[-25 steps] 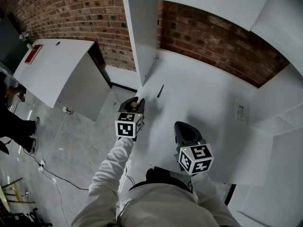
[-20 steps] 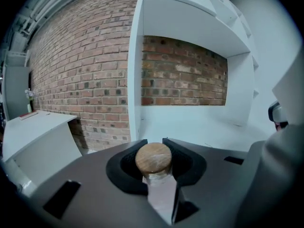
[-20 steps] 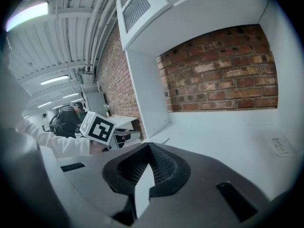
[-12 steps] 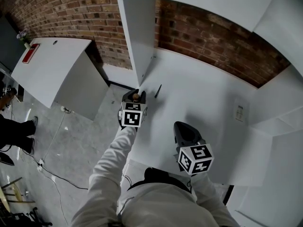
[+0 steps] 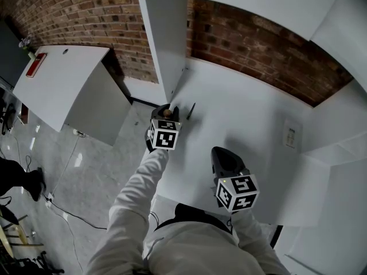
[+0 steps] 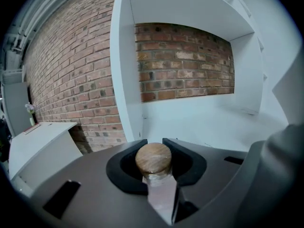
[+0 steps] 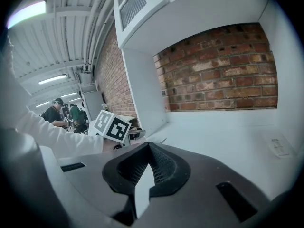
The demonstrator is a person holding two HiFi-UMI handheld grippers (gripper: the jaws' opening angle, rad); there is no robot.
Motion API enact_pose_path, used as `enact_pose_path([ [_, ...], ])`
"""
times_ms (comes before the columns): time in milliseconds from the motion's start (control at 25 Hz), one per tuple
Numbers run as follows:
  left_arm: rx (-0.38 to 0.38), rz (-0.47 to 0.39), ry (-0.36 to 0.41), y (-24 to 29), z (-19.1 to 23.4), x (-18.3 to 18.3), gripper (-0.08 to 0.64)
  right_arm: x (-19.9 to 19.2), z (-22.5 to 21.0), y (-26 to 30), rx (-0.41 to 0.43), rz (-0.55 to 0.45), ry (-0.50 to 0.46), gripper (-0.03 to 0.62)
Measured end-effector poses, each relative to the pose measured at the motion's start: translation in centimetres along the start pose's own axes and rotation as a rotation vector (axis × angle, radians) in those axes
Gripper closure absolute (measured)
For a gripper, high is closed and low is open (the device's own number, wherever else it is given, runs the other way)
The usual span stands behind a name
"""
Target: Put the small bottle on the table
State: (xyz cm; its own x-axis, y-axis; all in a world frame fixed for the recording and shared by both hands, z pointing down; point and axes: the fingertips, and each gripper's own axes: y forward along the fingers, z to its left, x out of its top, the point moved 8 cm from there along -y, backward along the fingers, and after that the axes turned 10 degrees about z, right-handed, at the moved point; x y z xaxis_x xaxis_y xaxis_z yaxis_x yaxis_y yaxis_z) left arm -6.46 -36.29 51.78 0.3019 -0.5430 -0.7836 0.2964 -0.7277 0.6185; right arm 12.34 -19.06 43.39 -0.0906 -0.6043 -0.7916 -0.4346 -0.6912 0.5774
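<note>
One small bottle sits clamped in the left claw near an upright panel; right claw closed, empty.

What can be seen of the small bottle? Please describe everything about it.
The small bottle has a clear body and a round brown stopper that looks wooden. It sits between the jaws of the left gripper, which clamp it just under the stopper. The head view places it at the left edge of the white table. Its base is hidden.
</note>
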Motion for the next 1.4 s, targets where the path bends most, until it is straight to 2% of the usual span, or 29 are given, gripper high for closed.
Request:
enact_pose_path([
  [320,0.025,0.01,0.06,1.1,-0.1,0.4,0.449,0.2,-0.3,0.3,-0.004,0.007,0.003,0.565],
  [600,0.03,0.0,0.072,1.8,0.1,0.9,0.444,0.2,-0.3,0.5,-0.001,0.011,0.006,0.565],
  [960,-0.016,0.001,0.072,2.4,0.2,1.4,0.439,0.0,-0.3,0.7,0.004,0.022,0.012,0.565],
  [1200,-0.028,0.007,0.077,2.5,0.6,1.2,0.367,-0.3,0.0,0.9,0.013,0.03,0.011,0.565],
  [1400,-0.033,-0.015,0.086,1.6,0.5,1.7,0.348,-0.3,0.0,0.9,0.01,0.031,0.014,0.565],
])
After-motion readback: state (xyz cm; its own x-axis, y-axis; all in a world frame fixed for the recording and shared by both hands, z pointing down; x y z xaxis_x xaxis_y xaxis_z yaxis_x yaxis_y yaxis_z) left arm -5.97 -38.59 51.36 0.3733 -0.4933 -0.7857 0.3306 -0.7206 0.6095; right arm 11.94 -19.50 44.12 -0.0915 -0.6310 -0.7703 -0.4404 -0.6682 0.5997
